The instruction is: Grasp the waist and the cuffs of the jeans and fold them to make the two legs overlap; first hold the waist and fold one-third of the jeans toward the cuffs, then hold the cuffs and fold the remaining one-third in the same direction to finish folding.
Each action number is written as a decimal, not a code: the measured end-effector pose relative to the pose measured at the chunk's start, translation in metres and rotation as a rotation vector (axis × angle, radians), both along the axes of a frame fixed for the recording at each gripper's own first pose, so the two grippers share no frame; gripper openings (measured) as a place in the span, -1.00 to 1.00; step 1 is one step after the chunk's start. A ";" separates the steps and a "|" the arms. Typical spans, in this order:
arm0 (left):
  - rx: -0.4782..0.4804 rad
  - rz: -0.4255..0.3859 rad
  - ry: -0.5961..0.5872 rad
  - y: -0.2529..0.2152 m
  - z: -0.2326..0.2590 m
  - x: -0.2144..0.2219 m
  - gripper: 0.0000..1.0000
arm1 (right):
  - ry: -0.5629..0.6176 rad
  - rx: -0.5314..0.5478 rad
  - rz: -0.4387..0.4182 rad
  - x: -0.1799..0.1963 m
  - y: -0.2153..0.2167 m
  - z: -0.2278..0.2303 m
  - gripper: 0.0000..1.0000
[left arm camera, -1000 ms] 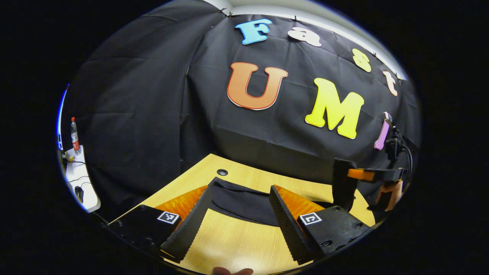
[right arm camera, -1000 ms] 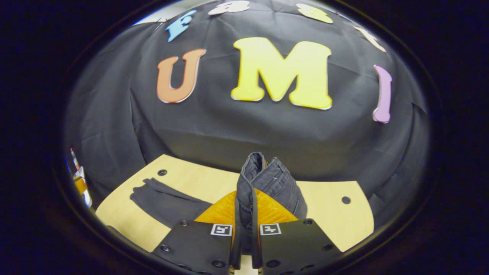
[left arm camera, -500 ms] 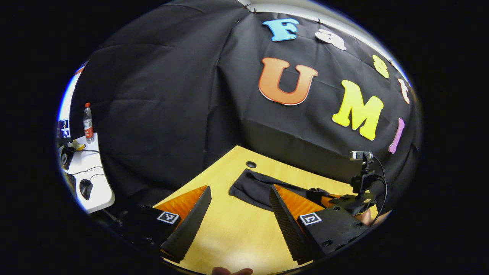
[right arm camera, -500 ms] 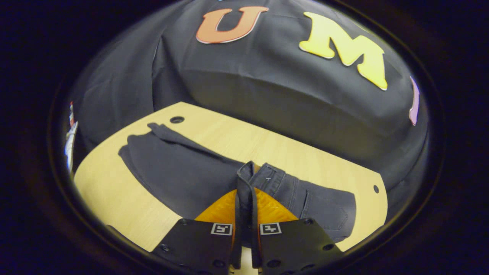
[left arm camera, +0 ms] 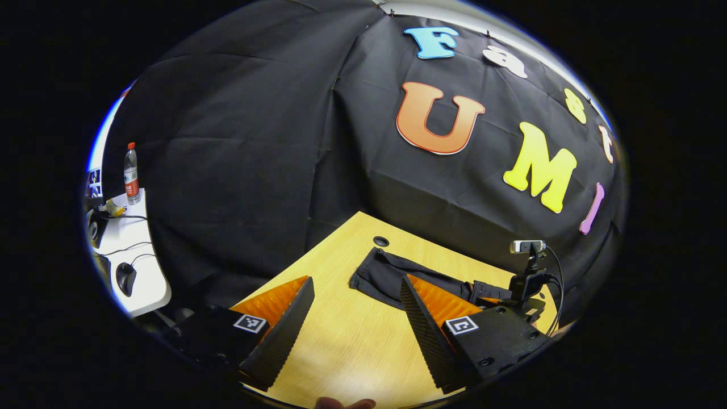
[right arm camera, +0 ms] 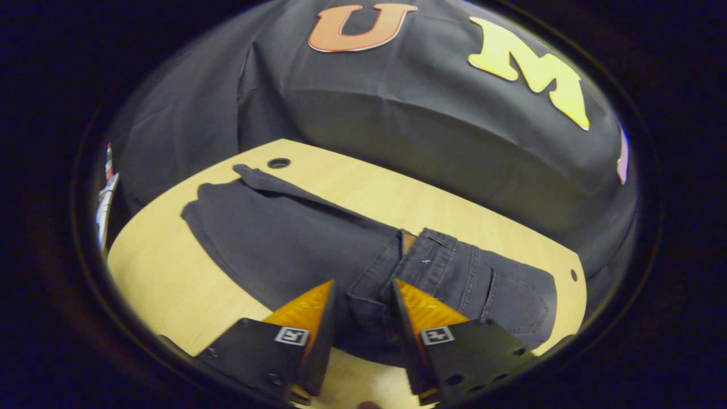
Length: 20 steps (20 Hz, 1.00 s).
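- In the left gripper view, the jeans (left arm camera: 392,274) are partly hidden behind the left hand-held gripper (left arm camera: 356,304) finger and the right hand-held gripper (left arm camera: 519,295) farther off
- The side table (left arm camera: 133,272) at the left edge is cut off; the bottle (left arm camera: 131,180) label is too small to tell
- In the right gripper view, the near hem of the jeans (right arm camera: 295,244) lies hidden behind the fingers (right arm camera: 417,318)
- The desk (right arm camera: 164,272) is cut off at the lower edge
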<state>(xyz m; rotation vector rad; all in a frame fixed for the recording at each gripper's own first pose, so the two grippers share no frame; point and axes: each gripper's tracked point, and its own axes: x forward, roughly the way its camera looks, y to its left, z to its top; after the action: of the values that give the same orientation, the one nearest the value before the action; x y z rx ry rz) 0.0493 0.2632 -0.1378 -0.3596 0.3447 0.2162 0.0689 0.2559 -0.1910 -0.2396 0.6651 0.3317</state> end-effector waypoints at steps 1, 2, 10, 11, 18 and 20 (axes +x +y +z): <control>-0.005 -0.003 -0.002 -0.001 0.001 0.002 0.97 | -0.001 0.019 0.016 -0.004 0.003 0.010 0.37; -0.009 -0.011 -0.006 -0.004 0.001 0.006 0.97 | -0.003 0.039 0.028 -0.010 0.003 0.021 0.63; -0.074 -0.054 -0.008 -0.007 -0.009 0.035 0.96 | -0.080 0.169 0.035 -0.056 -0.064 0.145 0.93; -0.124 -0.055 0.006 -0.011 -0.018 0.043 0.96 | -0.097 0.169 0.023 -0.057 -0.080 0.158 0.93; -0.673 0.039 0.047 -0.027 -0.078 0.099 0.96 | -0.049 0.169 -0.212 -0.075 -0.215 0.181 0.95; -0.805 0.089 0.074 -0.016 -0.096 0.105 0.96 | -0.013 0.169 -0.303 -0.089 -0.251 0.174 0.93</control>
<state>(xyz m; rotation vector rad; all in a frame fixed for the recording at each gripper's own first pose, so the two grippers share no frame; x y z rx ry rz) 0.1547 0.2472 -0.2339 -1.1645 0.4823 0.1707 -0.0198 0.0052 -0.0174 0.0218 0.6460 0.0947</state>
